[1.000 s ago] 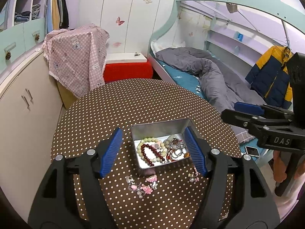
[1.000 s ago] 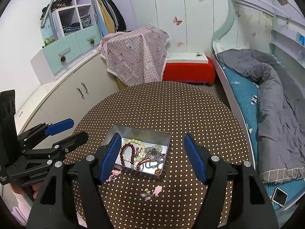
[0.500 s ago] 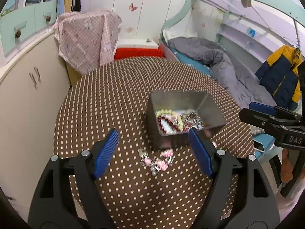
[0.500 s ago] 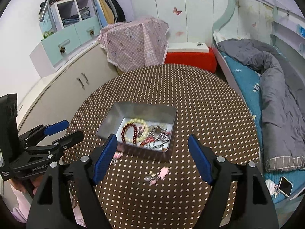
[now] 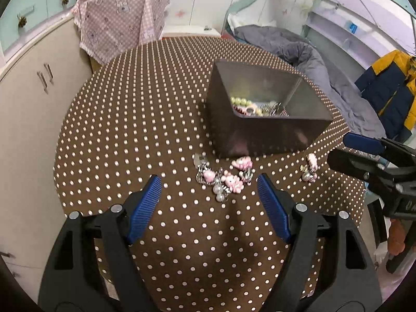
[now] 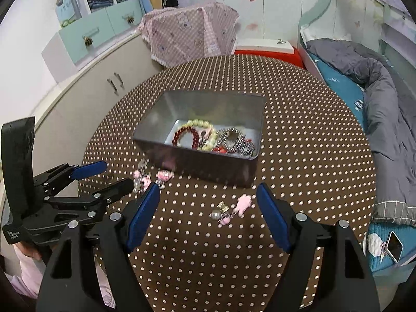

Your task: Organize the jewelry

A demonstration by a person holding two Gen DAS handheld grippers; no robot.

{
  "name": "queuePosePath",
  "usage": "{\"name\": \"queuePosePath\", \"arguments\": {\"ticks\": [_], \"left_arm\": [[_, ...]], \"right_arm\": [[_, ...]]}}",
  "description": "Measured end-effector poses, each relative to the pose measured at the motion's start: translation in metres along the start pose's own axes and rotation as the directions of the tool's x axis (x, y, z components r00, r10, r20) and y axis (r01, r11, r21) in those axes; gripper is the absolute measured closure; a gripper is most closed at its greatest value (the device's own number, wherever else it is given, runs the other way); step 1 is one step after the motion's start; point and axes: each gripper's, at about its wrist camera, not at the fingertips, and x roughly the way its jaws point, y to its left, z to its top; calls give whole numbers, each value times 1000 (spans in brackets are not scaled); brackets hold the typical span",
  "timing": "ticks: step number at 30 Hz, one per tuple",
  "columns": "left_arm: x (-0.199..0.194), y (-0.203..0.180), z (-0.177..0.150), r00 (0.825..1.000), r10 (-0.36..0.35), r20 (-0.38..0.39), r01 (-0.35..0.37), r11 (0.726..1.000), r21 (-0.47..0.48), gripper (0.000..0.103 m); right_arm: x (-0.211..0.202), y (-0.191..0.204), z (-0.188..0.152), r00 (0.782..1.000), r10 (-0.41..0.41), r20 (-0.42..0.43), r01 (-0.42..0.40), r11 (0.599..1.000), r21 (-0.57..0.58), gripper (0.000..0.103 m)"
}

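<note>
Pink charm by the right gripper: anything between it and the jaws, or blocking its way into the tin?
Nothing visible. The right gripper stands open with the pink charm on bare tablecloth between its fingers. The tin behind is open-topped; only its near wall must be cleared.

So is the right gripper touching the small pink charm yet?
Apart. The right wrist view shows the right gripper open, with dotted cloth between each jaw and the pink charm.

I could read little — a fragment "DA" in white on my right gripper (image 5: pixel 345 150), and small white lettering on my left gripper (image 6: pixel 104 175), too blurred to make out.
</note>
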Motion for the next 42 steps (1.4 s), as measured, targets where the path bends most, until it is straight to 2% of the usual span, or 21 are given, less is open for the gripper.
{"name": "queuePosePath", "arguments": {"ticks": [5,9,11,14,16,18,21,30,37,38,42], "left_arm": [[9,-7,-6,1000,12,-9,-12,1000,28,28],[18,-11,-7,999,43,-25,-42,998,50,49],[20,-11,-9,998,53,-18,-52,997,53,54],[20,-12,-11,996,90,-10,-89,994,70,71],[19,-11,-13,996,95,-3,-94,993,70,76],[17,-10,-15,995,97,0,-97,993,73,89],[15,-8,-17,996,84,-1,-83,994,65,93],[1,0,-14,998,56,24,-57,997,45,93],[-16,15,-17,996,66,52,-67,998,11,93],[-17,16,-17,996,70,55,-70,997,7,93],[-17,27,-18,996,74,52,-74,997,-12,93]], "right_arm": [[13,8,-8,999,10,-34,-11,1000,-16,30],[20,14,-12,998,18,-55,-19,999,-27,30],[22,15,-13,998,17,-60,-19,999,-32,30],[23,14,-14,998,19,-65,-21,999,-29,30],[23,12,-14,998,19,-67,-21,999,-25,30],[24,10,-15,997,19,-69,-20,1000,-20,30],[25,10,-17,997,20,-73,-21,1000,-16,30],[23,16,-17,997,30,-68,-32,999,-27,30],[25,32,-15,997,51,-63,-55,996,-68,30],[26,36,-15,997,59,-59,-64,994,-86,31],[32,59,-11,993,107,-55,-114,979,-170,47]]}}
